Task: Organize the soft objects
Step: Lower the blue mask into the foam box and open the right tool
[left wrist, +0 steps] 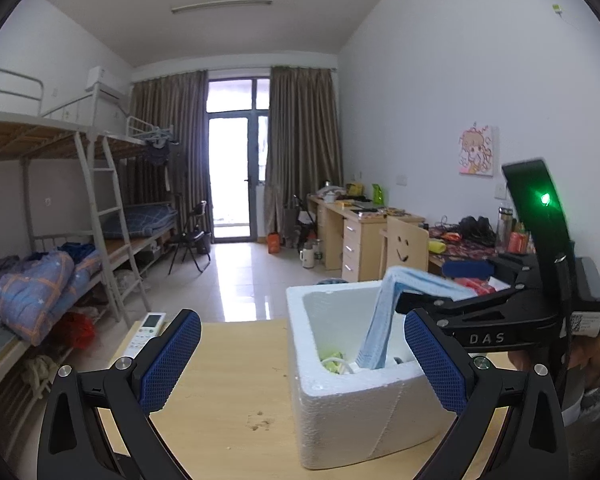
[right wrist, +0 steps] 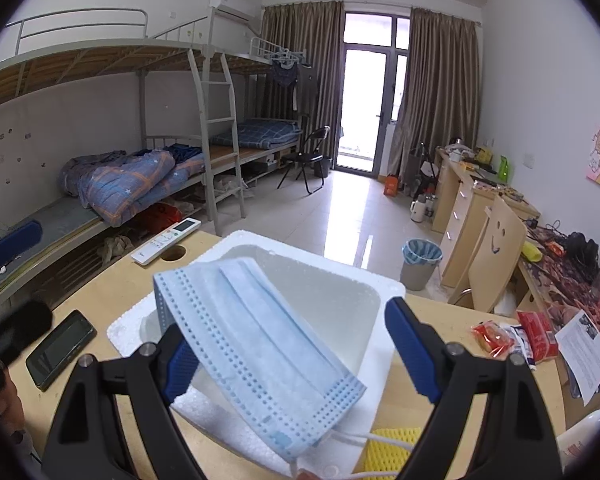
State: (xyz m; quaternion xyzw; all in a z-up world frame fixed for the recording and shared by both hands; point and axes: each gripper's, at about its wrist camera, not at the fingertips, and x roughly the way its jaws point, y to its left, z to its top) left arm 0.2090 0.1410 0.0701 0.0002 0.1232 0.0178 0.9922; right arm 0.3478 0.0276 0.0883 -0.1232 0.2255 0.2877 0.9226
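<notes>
R gripper [right wrist: 284,356] released, jaws wide; blue mask [right wrist: 256,344] lies loose between them, draping off its L finger into white foam box [right wrist: 384,292] just below. L gripper [left wrist: 300,360] open, empty, box by its R finger, on desk [left wrist: 236,380].

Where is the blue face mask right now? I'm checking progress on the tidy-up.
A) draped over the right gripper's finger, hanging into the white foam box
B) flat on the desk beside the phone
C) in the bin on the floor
A: the face mask lies over one finger of the open right gripper and hangs into the foam box.
</notes>
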